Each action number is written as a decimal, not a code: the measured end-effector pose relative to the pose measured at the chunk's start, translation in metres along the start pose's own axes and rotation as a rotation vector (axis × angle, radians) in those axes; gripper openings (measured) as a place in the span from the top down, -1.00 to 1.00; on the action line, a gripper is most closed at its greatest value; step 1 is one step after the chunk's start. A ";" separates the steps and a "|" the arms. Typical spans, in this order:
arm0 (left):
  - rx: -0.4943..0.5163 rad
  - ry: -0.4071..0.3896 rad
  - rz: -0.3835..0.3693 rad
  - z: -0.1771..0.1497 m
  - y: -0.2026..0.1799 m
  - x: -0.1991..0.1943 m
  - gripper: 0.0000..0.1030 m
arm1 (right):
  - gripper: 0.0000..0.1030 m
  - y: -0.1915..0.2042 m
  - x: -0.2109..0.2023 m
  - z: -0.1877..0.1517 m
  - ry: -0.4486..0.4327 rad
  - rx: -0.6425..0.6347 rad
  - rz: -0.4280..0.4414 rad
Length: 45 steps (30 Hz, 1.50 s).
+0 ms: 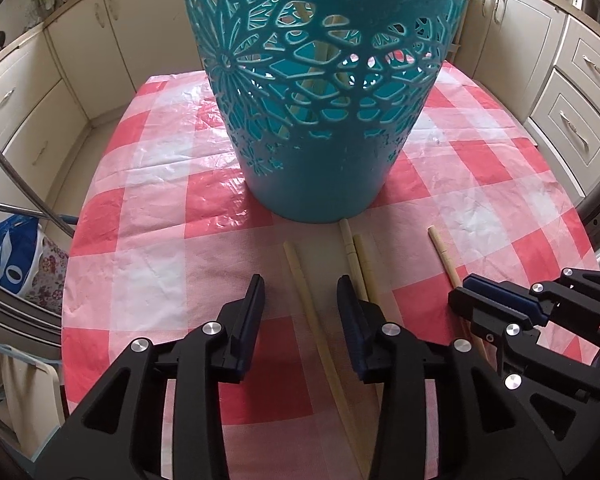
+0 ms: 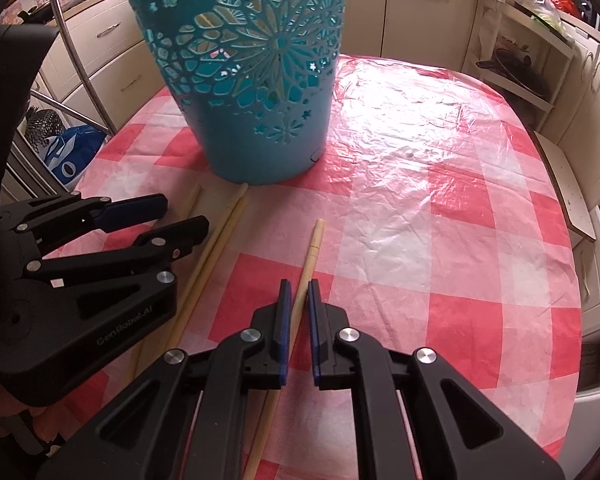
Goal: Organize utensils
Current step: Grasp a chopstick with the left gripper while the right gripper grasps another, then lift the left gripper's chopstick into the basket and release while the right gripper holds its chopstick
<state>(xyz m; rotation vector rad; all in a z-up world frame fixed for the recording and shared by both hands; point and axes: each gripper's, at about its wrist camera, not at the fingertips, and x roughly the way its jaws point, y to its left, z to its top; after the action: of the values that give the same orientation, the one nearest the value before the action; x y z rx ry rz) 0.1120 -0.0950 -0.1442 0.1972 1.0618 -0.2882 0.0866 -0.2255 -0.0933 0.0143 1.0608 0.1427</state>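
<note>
Kitchen table covered by a red-and-white checked plastic tablecloth [image 2: 440,216], seen from two handheld grippers pointing steeply down at it

Left gripper [image 1: 300,300]: jaws partly apart, straddling a single pale wooden chopstick [image 1: 306,300] lying flat on the cloth; clear gaps between the stick and both blue-padded fingers [image 1: 350,312], so nothing grasped, only bracketed. Just right of the right-hand finger, a pair of chopsticks [image 1: 358,256] lying side by side and touching each other, far ends almost at the foot of the basket

Right gripper [image 2: 298,312]: jaws drawn nearly together around a fourth chopstick [image 2: 312,252], pads close against both sides of it, clenched on the stick; the stick's far end reaching forward past the fingertips, near end running back under the gripper body; whether lifted or still on the cloth cannot be told

Teal plastic basket [image 2: 256,80] with cut-out flower pattern standing upright on the table just beyond all four sticks; pale sticks dimly visible through its openings. Cream kitchen cabinets [image 1: 76,28] around the table
</note>
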 end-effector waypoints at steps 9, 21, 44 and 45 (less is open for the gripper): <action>0.009 -0.010 0.008 -0.001 -0.006 0.002 0.04 | 0.82 0.001 0.001 -0.001 -0.004 -0.001 -0.009; 0.003 0.000 -0.032 0.001 0.001 0.000 0.83 | 0.82 0.000 0.000 -0.001 0.007 -0.010 -0.010; 0.029 0.016 -0.087 0.002 -0.002 -0.002 0.91 | 0.86 0.005 0.000 -0.001 0.005 -0.041 -0.035; 0.021 0.005 -0.103 0.005 0.005 -0.009 0.91 | 0.86 0.005 0.000 -0.001 0.007 -0.038 -0.032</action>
<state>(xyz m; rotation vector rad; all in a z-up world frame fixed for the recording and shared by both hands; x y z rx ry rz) 0.1139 -0.0904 -0.1335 0.1621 1.0756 -0.3920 0.0853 -0.2210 -0.0935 -0.0378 1.0643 0.1336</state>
